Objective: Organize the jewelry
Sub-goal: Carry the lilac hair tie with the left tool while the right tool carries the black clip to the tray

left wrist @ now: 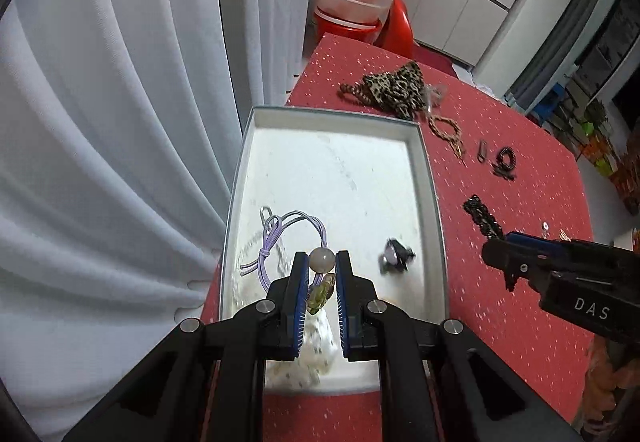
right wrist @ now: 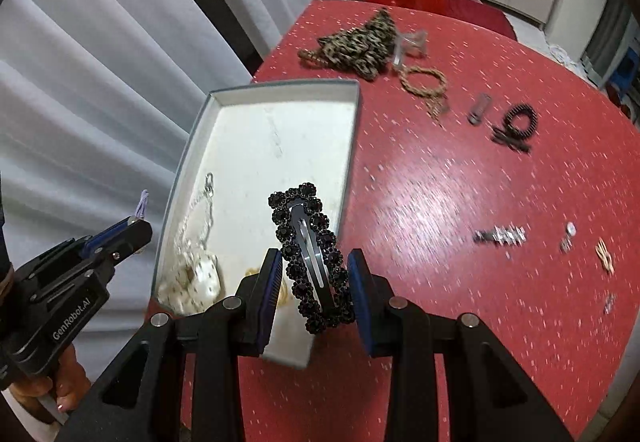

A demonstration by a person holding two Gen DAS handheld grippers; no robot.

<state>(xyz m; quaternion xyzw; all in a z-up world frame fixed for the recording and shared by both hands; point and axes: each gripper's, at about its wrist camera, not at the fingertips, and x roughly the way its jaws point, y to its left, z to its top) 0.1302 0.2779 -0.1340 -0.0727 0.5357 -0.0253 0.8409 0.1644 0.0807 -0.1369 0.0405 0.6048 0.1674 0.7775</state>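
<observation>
left gripper (left wrist: 322,262) pinches a lilac cord hair tie (left wrist: 280,238) by its pearl bead, above the white box (left wrist: 430,178) on a red table (left wrist: 520,170). right gripper (right wrist: 316,270) clamps a black beaded hair clip (right wrist: 310,254) over the box's right edge. other jewelry lies scattered across the table.

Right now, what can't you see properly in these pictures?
- Small silvery trinkets on the red table: blurred in the right wrist view.
- White spotted pouch in the white box: the left gripper partly hides it in the left wrist view.
- Dark object in the box: blurred.
</observation>
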